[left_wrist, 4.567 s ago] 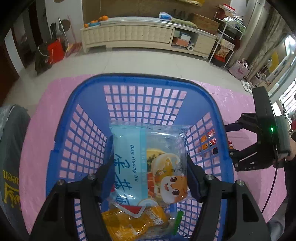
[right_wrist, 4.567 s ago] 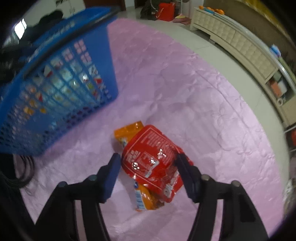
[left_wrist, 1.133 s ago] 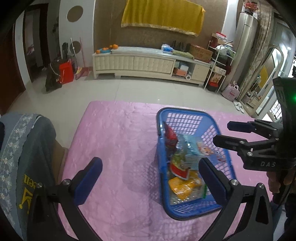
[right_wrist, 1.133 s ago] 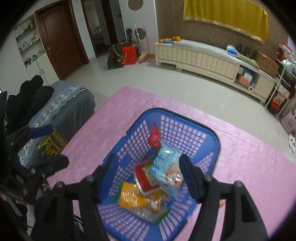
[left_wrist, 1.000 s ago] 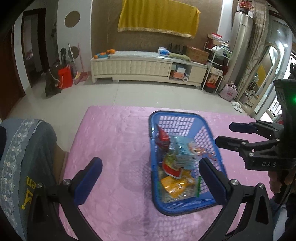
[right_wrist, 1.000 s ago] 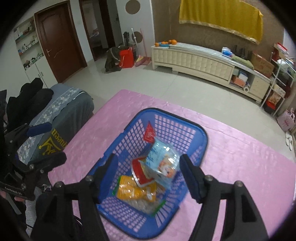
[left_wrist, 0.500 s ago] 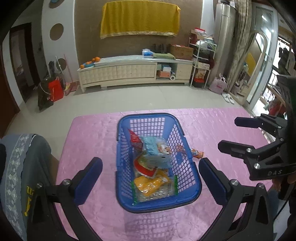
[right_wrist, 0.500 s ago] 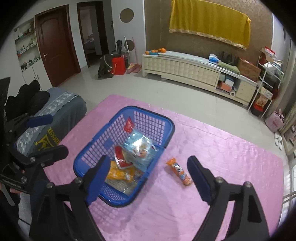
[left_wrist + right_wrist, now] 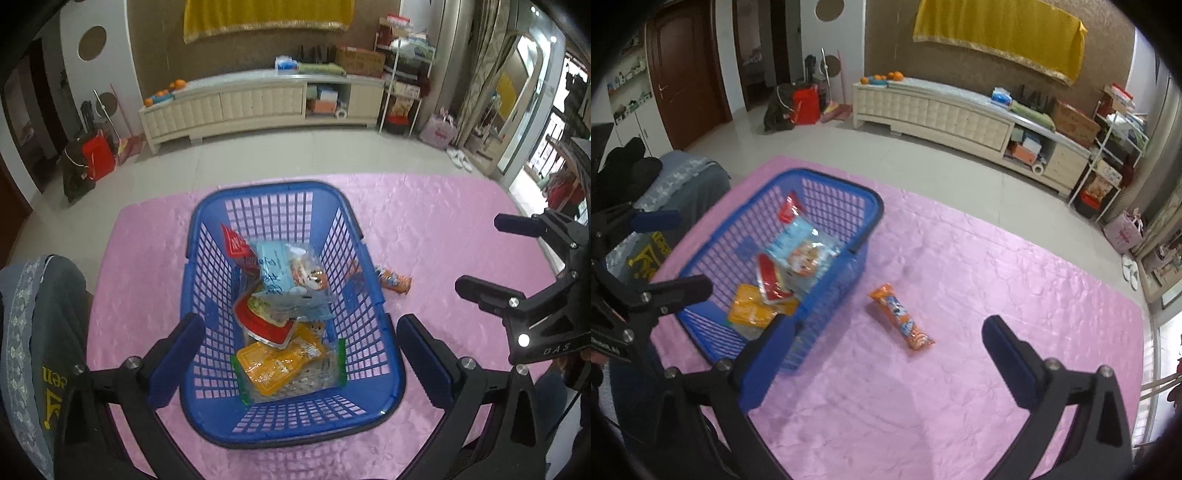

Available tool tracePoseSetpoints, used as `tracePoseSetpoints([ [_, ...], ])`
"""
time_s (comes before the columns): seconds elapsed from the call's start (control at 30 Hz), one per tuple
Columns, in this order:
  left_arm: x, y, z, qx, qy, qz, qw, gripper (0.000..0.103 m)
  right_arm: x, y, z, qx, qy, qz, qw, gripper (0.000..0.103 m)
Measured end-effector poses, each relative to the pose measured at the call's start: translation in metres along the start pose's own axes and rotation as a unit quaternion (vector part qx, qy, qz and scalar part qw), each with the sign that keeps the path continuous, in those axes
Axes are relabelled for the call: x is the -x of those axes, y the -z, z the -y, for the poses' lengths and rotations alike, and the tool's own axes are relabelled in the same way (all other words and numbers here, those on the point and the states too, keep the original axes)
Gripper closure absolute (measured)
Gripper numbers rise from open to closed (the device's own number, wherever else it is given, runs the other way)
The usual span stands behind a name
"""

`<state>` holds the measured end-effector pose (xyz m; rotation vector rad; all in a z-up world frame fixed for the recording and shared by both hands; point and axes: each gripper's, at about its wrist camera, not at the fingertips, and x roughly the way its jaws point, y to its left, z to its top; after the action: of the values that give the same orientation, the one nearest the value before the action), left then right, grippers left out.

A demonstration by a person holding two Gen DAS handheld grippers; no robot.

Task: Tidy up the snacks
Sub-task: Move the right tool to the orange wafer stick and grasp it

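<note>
A blue plastic basket (image 9: 207, 229) (image 9: 871, 206) stands on a pink mat (image 9: 443, 221). In it lie a light blue packet (image 9: 284, 269), a red packet (image 9: 236, 247) and a yellow packet (image 9: 273, 362). An orange tube snack (image 9: 901, 317) (image 9: 395, 282) lies on the mat just right of the basket. My left gripper (image 9: 299, 354) hangs open above the basket's near end, holding nothing. My right gripper (image 9: 884, 343) hovers above the mat near the orange snack; its jaws are opening and nothing is pinched between them.
A grey cloth with yellow lettering (image 9: 37, 332) covers something at the mat's left edge. Beyond the mat is tiled floor (image 9: 295, 155) and a long cream cabinet (image 9: 258, 103). A shelf rack (image 9: 1115, 147) stands at the back right.
Both grippers have swung over and come lower. The basket now sits centred under the left gripper. The orange tube snack has come into the right view, and the right jaws stand wider.
</note>
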<state>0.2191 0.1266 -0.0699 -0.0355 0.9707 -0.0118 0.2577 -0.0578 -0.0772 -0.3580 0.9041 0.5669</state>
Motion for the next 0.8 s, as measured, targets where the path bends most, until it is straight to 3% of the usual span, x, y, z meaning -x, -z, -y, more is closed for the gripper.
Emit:
tracePoseSetpoints([
  [0.23,-0.042,0.000,0.001,-0.011,-0.015,-0.041,0.9990,0.000,-0.043,0.005,0.010,0.006,-0.005,-0.030,1.000,0.000],
  [0.4,-0.068,0.000,-0.021,0.033,0.001,-0.071,0.9969,0.000,-0.078,0.010,0.016,0.007,-0.013,-0.054,0.998,0.000],
  [0.67,-0.083,-0.007,-0.031,0.036,-0.038,-0.067,0.9964,0.000,-0.118,0.019,0.012,0.066,0.019,-0.060,0.996,0.000],
  [0.8,-0.090,-0.010,-0.028,0.024,-0.036,-0.067,0.9968,0.000,-0.135,0.024,0.010,0.084,0.007,-0.065,0.994,0.002],
])
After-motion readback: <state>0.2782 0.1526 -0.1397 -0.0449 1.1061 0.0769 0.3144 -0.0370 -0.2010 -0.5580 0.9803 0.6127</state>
